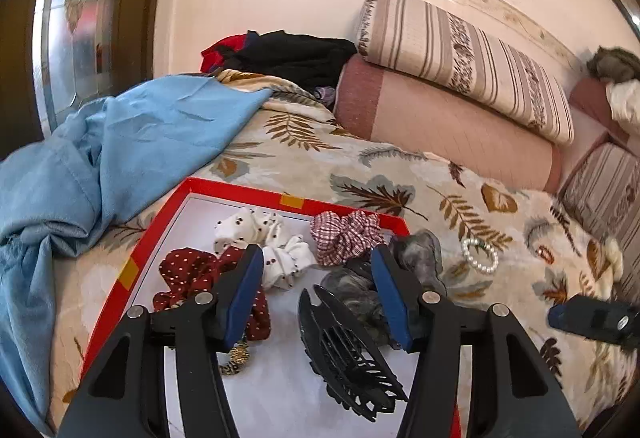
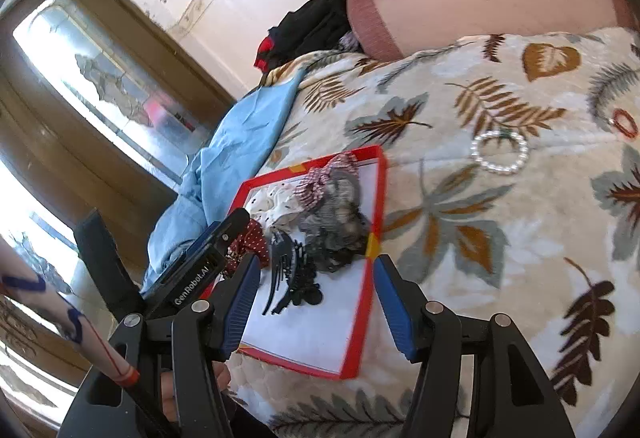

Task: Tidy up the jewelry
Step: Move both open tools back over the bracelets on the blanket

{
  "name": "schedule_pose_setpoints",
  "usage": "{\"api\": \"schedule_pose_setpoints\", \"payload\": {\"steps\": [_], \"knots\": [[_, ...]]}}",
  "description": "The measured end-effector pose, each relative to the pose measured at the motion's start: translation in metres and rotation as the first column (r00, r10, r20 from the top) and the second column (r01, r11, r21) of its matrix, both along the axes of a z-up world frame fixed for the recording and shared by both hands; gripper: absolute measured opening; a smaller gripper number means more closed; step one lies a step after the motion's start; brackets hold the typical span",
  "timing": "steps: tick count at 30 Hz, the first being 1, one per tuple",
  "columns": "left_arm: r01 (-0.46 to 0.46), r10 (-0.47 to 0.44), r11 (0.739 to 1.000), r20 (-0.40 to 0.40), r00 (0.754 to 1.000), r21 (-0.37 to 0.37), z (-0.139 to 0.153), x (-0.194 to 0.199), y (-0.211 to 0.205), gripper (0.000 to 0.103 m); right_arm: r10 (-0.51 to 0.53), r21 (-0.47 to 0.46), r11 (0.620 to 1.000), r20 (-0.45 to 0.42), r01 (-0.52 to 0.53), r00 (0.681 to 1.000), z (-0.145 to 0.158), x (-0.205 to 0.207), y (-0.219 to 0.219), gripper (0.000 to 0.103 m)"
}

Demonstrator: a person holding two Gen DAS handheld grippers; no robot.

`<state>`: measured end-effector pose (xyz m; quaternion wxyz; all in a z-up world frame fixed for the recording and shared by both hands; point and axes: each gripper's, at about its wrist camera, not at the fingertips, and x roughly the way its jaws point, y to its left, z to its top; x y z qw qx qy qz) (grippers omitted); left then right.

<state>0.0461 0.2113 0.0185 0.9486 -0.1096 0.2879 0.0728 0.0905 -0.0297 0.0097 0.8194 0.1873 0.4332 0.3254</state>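
Observation:
A red-rimmed white tray (image 1: 132,270) lies on the leaf-print bedspread. It holds a maroon dotted scrunchie (image 1: 188,274), a white dotted scrunchie (image 1: 256,230), a red checked scrunchie (image 1: 344,234), a grey scrunchie (image 1: 420,254), a black claw clip (image 1: 348,354) and a gold piece (image 1: 238,356). My left gripper (image 1: 318,258) is open and empty just above the tray. A pearl bracelet (image 1: 480,254) (image 2: 498,152) and an orange ring (image 2: 624,122) lie on the bedspread right of the tray. My right gripper (image 2: 316,268) is open and empty over the tray's (image 2: 358,318) near end.
A blue cloth (image 1: 120,146) is bunched left of the tray. Rolled pink and striped bolsters (image 1: 460,86) and dark clothes (image 1: 288,54) line the wall behind. The bed's left edge drops toward a glazed door (image 2: 100,86).

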Motion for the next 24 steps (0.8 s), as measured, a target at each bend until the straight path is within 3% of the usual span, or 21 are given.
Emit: {"api": "schedule_pose_setpoints", "payload": {"steps": [9, 24], "knots": [[0.015, -0.013, 0.999, -0.032, 0.999, 0.041, -0.006, -0.002, -0.017, 0.055, -0.078, 0.035, 0.996, -0.013, 0.078, 0.997, -0.007, -0.004, -0.059, 0.065], [0.179, -0.18, 0.983, -0.061, 0.982, -0.036, 0.01, -0.015, -0.095, 0.057, -0.271, 0.084, 0.957, -0.071, 0.276, 0.96, -0.034, 0.007, -0.165, 0.065]]}}
